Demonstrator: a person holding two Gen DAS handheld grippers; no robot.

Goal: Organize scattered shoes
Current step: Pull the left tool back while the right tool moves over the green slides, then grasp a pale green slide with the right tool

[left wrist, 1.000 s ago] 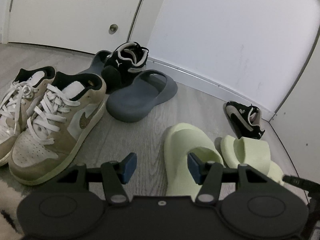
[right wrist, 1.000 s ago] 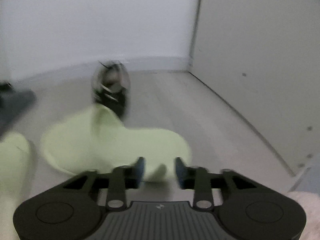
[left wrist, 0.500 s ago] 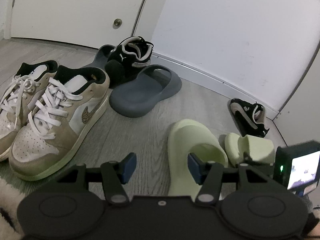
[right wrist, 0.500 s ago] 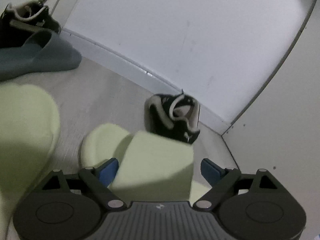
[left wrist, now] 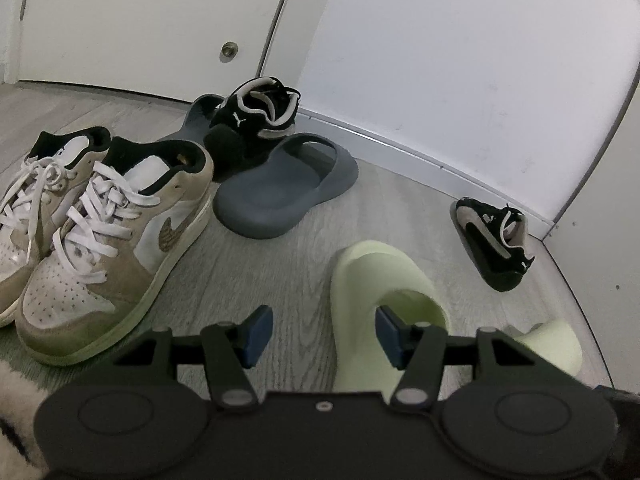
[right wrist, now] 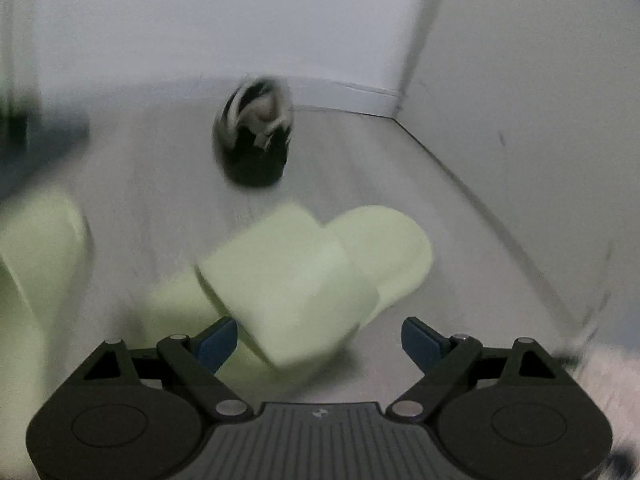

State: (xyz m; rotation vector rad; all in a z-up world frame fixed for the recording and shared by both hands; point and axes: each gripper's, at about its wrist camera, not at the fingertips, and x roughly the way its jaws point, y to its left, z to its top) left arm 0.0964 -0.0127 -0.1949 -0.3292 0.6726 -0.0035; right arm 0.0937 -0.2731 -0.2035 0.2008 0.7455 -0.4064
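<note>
Floor (left wrist: 280,272): grey wood-look planks, white wall and baseboard behind, a white door (left wrist: 140,20) at far left.

Largest items first. We note 2 tan-and-white sneakers (left wrist: 108,240) side by side at left, laces white, toes toward us. Next, 2 grey slides (left wrist: 284,188) near the baseboard; 1 lies mostly hidden behind the other. A black sneaker (left wrist: 252,120) with white trim sits on top of them, tilted.

2 pale green slides: 1 (left wrist: 376,292) lies just ahead of the left gripper (left wrist: 322,334), its strap partly behind the right-hand finger; the 2nd (right wrist: 304,280) sits tilted between the fingers of the right gripper (right wrist: 320,340) (view heavily blurred, so contact cannot be told).

Smallest: the 2nd black sneaker (left wrist: 494,244), alone near the wall corner, well apart from its mate.

Left gripper fingers stand apart, holding nothing. Right gripper fingers stand wide apart either side of the green slide's strap.
</note>
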